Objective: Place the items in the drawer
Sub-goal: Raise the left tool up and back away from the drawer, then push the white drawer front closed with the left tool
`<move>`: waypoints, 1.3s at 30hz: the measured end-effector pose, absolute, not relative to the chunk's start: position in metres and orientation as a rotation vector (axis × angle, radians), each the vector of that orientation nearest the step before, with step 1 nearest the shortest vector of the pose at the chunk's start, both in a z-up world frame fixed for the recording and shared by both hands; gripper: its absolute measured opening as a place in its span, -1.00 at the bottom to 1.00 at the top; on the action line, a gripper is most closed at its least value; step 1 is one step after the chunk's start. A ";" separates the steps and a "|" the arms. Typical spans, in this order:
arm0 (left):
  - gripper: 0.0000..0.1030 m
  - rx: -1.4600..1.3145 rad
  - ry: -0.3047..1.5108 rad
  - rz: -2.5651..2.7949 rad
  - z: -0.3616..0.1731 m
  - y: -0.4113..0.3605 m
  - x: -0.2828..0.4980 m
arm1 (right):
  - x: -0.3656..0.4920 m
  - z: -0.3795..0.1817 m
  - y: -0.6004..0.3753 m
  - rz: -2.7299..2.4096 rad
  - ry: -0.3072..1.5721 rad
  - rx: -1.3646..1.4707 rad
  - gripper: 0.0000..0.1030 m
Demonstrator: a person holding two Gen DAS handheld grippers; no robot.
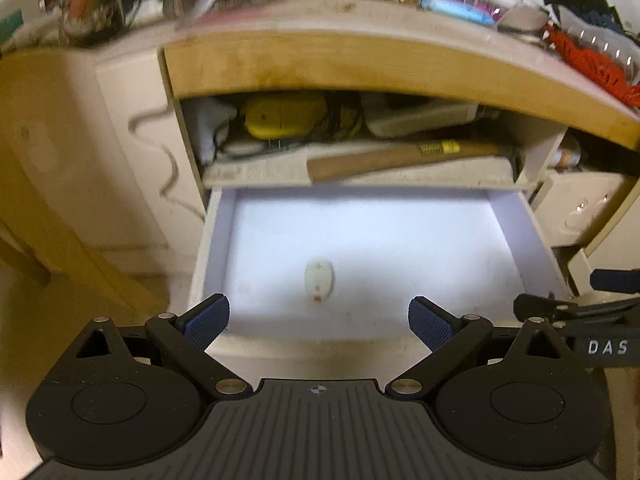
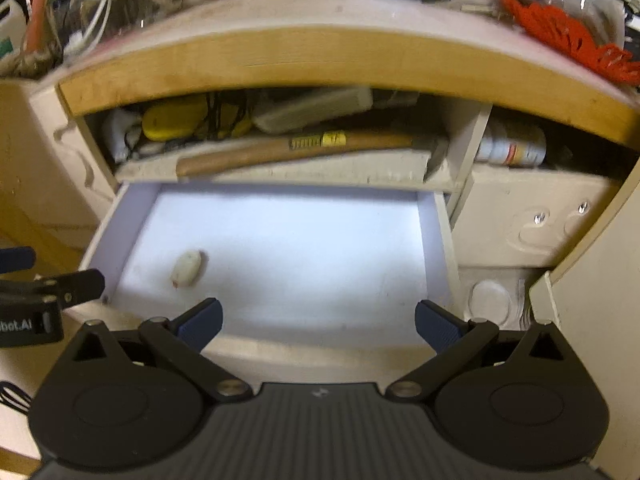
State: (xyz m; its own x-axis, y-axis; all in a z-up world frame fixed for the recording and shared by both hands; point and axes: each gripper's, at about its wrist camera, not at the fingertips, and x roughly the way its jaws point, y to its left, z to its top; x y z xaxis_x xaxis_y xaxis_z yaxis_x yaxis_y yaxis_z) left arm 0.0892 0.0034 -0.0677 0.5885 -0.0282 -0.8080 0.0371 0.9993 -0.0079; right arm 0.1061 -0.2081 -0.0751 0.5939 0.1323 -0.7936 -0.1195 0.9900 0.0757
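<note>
nearest, left gripper (image 1: 319, 322) and right gripper (image 2: 319, 326) both hang over the drawer's near rim, fingers spread wide and released, nothing between them. just beyond, the drawer (image 1: 218, 240) stands pulled out, its pale floor bare except for one small white oval item (image 1: 319, 282), lying flat toward the near left part of the floor, apart from the walls. judgement: it looks light, rigid and smooth, possibly slippery; best pinched across its narrow width, low on the sides. one item seems placed; more would come from elsewhere. farther back, an open shelf holds a wooden-handled hammer (image 1: 400, 158) and a yellow device (image 1: 284, 116). farthest, the cluttered counter (image 1: 360, 20).
</note>
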 end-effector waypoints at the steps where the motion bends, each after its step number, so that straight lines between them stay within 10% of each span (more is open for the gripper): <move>1: 0.92 0.010 0.954 -0.035 -0.072 0.004 0.089 | 0.105 -0.079 -0.207 0.144 0.934 0.011 0.99; 39: 1.00 -0.036 1.171 0.009 -0.165 0.011 0.121 | 0.126 -0.177 -0.210 0.052 1.129 0.018 0.99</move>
